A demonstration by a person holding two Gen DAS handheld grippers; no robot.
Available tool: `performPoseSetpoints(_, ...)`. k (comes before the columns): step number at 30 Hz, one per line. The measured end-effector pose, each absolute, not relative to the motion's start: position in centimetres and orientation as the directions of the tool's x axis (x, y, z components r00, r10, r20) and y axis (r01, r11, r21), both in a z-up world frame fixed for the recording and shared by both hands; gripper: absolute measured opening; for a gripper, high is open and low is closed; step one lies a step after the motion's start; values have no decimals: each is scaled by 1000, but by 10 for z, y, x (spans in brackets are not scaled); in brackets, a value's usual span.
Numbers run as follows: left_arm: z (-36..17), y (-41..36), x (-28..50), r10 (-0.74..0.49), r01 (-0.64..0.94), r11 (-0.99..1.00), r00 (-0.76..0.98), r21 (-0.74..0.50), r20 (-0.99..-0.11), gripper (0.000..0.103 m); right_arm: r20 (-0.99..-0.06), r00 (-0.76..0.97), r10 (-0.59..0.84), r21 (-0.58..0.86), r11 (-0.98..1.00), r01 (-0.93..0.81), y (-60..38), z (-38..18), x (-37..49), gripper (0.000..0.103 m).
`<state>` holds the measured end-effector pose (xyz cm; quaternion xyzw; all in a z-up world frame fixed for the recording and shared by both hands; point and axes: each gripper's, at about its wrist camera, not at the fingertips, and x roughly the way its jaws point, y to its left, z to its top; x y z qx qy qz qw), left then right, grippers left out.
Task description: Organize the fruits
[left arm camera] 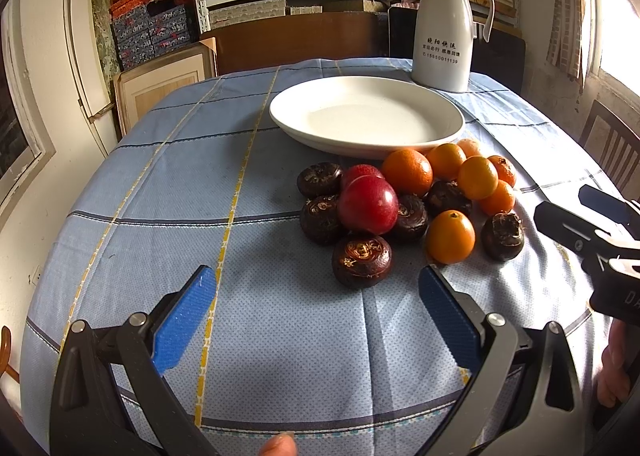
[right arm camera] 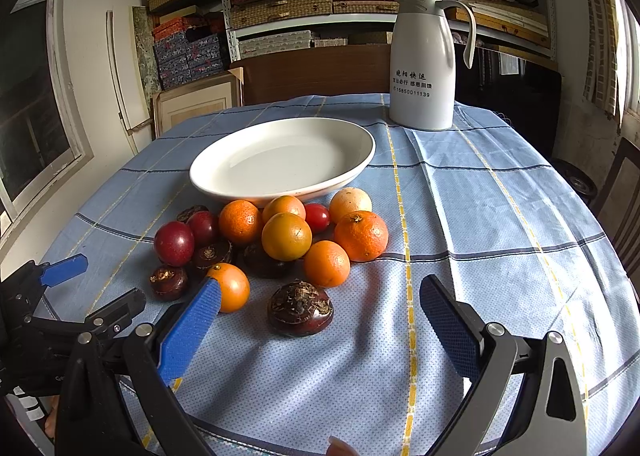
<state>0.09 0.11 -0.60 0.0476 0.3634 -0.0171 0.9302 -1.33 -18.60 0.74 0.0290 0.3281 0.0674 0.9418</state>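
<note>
Fruit is heaped on the blue checked tablecloth (left arm camera: pixel 168 191), just in front of the empty white plate (left arm camera: pixel 366 115): oranges (right arm camera: pixel 362 236), dark water chestnuts (left arm camera: pixel 361 262) and red passion fruits (left arm camera: pixel 368 205). The left gripper (left arm camera: pixel 316 320) is held wide, nothing between its blue pads, short of the nearest chestnut. The right gripper (right arm camera: pixel 320 324) is spread wide too, beside the pile. A white thermos jug (right arm camera: pixel 422 63) is seen behind the plate.

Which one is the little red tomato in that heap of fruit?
Start at the white plate on the blue cloth; the fruit lies heaped along its near rim. The cherry tomato sits just below that rim, wedged among oranges. It is the smallest piece, glossy bright red, unlike the darker red fruits at the left.
</note>
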Motion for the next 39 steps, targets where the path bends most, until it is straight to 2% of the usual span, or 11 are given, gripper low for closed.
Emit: performPoseSetpoints(39,-12,2,2,2,69,995,726,75,-688,99,-611,778,148,98,989,-111,-186,8,-14,100)
